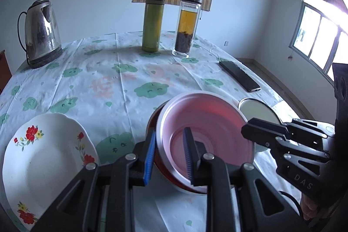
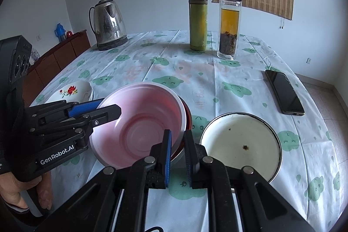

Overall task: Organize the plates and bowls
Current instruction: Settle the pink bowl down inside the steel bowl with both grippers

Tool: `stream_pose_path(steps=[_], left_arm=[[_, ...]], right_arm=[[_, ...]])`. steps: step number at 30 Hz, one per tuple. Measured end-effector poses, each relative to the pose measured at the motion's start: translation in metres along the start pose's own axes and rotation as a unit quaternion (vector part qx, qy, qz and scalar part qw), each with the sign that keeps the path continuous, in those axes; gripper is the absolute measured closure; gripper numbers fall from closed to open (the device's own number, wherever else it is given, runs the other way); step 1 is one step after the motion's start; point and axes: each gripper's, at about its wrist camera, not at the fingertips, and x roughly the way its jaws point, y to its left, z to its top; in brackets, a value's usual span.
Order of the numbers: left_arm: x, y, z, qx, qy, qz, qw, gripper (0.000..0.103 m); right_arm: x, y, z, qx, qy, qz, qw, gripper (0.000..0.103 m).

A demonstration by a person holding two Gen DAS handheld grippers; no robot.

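A pink bowl [image 1: 204, 123] [image 2: 139, 123] sits tilted in a red bowl [image 1: 165, 173] [image 2: 188, 116] on the table. My left gripper [image 1: 168, 142] [image 2: 108, 107] is shut on the pink bowl's left rim, one finger inside and one outside. My right gripper [image 2: 177, 140] [image 1: 245, 129] straddles the right rims of both bowls with a narrow gap; I cannot tell if it pinches them. A white enamel bowl [image 2: 239, 145] [image 1: 258, 110] stands to the right. A white flowered plate [image 1: 43, 156] [image 2: 71, 90] lies to the left.
On the flowered tablecloth [image 1: 121, 88] stand a steel kettle [image 1: 41, 32] [image 2: 108, 23], a green flask [image 1: 152, 25] [image 2: 198, 23] and a glass tea bottle [image 1: 187, 25] [image 2: 229, 23] at the back. A black phone [image 1: 239, 76] [image 2: 283, 92] lies right. A wooden cabinet [image 2: 54, 60] stands left.
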Motion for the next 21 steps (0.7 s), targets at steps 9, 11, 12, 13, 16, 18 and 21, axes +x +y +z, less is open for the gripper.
stream_pose_path(steps=[9, 11, 12, 13, 16, 18, 21], left_arm=[[-0.004, -0.002, 0.0, 0.004, -0.008, 0.001, 1.0, 0.079], [-0.005, -0.003, 0.0, 0.006, -0.01, 0.0, 0.9999, 0.076], [-0.005, -0.003, 0.0, 0.009, -0.011, 0.001, 0.9999, 0.075], [-0.006, -0.004, 0.0, 0.011, -0.015, -0.002, 0.9998, 0.071], [-0.011, -0.009, 0.0, 0.025, -0.031, 0.003, 0.9992, 0.059], [-0.013, -0.012, 0.0, 0.033, -0.037, 0.007, 0.9987, 0.059], [-0.012, -0.011, 0.0, 0.031, -0.032, 0.006, 0.999, 0.058]], right_arm=[[0.001, -0.001, 0.0, 0.001, -0.002, -0.001, 1.0, 0.089], [0.001, -0.001, 0.0, 0.001, -0.003, -0.001, 1.0, 0.089], [0.001, -0.001, 0.0, 0.001, -0.003, -0.001, 1.0, 0.089], [0.001, -0.001, 0.0, 0.0, -0.003, -0.002, 1.0, 0.089], [0.001, 0.0, 0.0, -0.009, -0.003, -0.004, 1.0, 0.088], [0.001, 0.0, 0.0, -0.007, -0.003, -0.002, 1.0, 0.088], [0.002, -0.001, 0.0, -0.007, -0.003, -0.003, 1.0, 0.087]])
